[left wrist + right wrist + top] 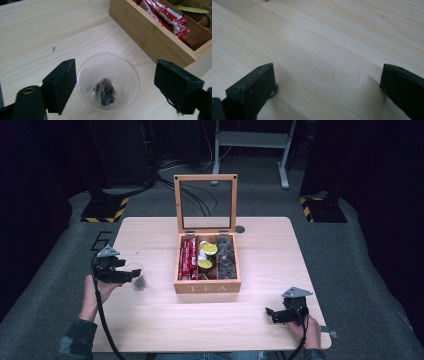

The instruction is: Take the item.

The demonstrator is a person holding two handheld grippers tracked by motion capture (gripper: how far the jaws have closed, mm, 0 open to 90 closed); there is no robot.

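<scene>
A tea bag already lies in the clear cup between the left tool's spread jaws; the right tool gapes empty over bare bench, so closing the tea box probably remains.

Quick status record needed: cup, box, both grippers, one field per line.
cup: clear plastic cup, upright on the light wooden table, left of the box
cup contents: dark tea bag
box: wooden tea box, glass lid open; red sachets, yellow-lidded capsules
left gripper: open, jaws either side of the cup
right gripper: open over bare table
</scene>
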